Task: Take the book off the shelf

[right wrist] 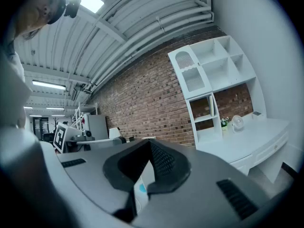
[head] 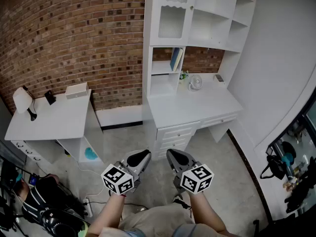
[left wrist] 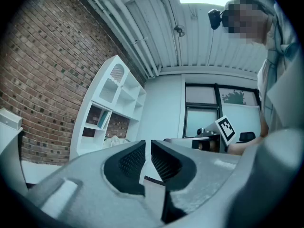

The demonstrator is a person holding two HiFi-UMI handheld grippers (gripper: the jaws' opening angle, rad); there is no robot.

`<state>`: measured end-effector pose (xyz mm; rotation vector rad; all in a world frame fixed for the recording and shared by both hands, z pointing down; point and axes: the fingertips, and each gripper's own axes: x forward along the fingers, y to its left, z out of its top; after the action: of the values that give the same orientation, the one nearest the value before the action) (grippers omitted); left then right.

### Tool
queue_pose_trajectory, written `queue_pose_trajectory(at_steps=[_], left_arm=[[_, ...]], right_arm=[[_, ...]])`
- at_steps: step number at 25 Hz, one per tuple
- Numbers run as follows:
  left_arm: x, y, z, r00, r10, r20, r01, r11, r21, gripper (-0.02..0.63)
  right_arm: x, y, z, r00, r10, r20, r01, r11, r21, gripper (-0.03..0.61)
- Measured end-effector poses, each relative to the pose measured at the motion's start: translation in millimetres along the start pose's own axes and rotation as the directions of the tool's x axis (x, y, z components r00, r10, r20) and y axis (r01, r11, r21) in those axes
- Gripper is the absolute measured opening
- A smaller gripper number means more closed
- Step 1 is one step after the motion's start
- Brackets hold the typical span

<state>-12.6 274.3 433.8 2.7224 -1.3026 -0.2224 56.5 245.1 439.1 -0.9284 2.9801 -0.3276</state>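
Note:
A blue book (head: pixel 175 59) leans in an open compartment of the white shelf unit (head: pixel 197 19) above the desk (head: pixel 192 105); it also shows as a teal book (left wrist: pixel 102 119) in the left gripper view and as a pale book (right wrist: pixel 212 106) in the right gripper view. Both grippers hang low over the floor, well short of the desk. My left gripper (head: pixel 138 161) (left wrist: pixel 148 148) is shut with nothing between its jaws. My right gripper (head: pixel 177 159) (right wrist: pixel 149 148) is shut and empty too.
A small fan (head: pixel 196 82) and a little plant (head: pixel 183 75) stand on the desk under the shelf. A white side table (head: pixel 49 117) with a lamp (head: pixel 22 100) and a box (head: pixel 76 90) is at the left. A person in black (head: pixel 44 201) sits lower left.

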Motion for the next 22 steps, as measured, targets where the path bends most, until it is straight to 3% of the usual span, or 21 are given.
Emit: queue_pose_trajectory(at_steps=[22], left_arm=[[-5,21,-6,1.000,0.009,0.001,-0.009,0.999,-0.045,0.025]], right_arm=[[20,7,-4,1.000,0.022,0.003,-0.022,1.000,0.001,0.018]])
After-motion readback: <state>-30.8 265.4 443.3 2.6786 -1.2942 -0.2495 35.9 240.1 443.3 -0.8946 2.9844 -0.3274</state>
